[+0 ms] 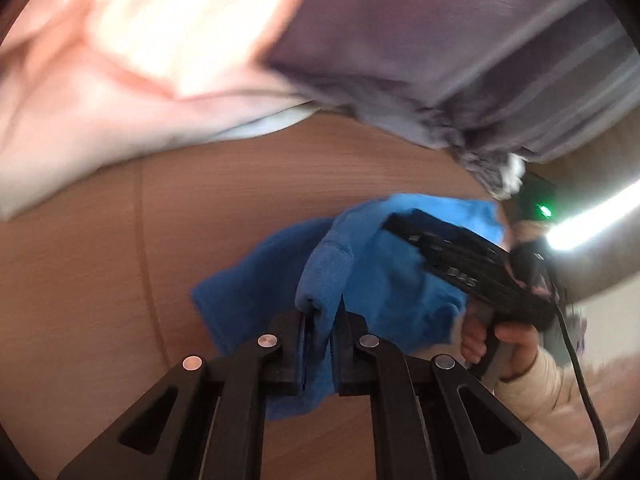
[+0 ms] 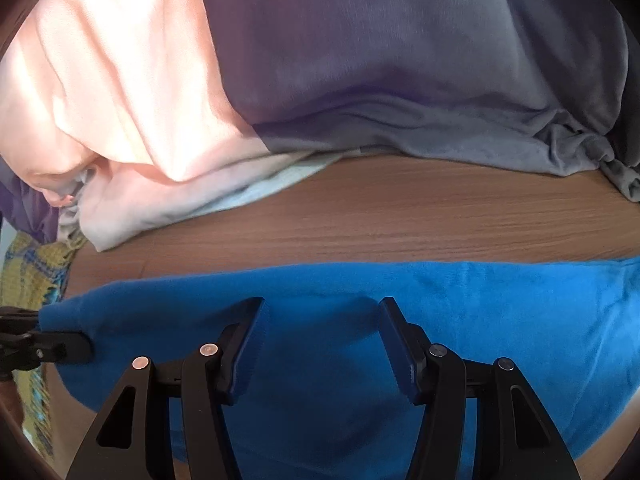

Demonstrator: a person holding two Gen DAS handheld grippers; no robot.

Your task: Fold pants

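The blue fleece pants [image 2: 360, 288] lie across the wooden table [image 2: 400, 216]. My left gripper [image 1: 322, 320] is shut on a fold of the blue pants [image 1: 280, 264] and holds it off the table. My right gripper [image 2: 322, 320] is open just above the pants, with blue cloth between and under its fingers, nothing pinched. The right gripper also shows in the left wrist view [image 1: 472, 272], held by a hand over the pants. The left gripper's tip shows in the right wrist view [image 2: 60, 346] at the pants' left edge.
A heap of other clothes lies along the far side of the table: a peach garment [image 2: 120, 100] at the left and a grey-purple one [image 2: 400, 80] at the right. A yellow patterned cloth [image 2: 32, 272] hangs off the left edge.
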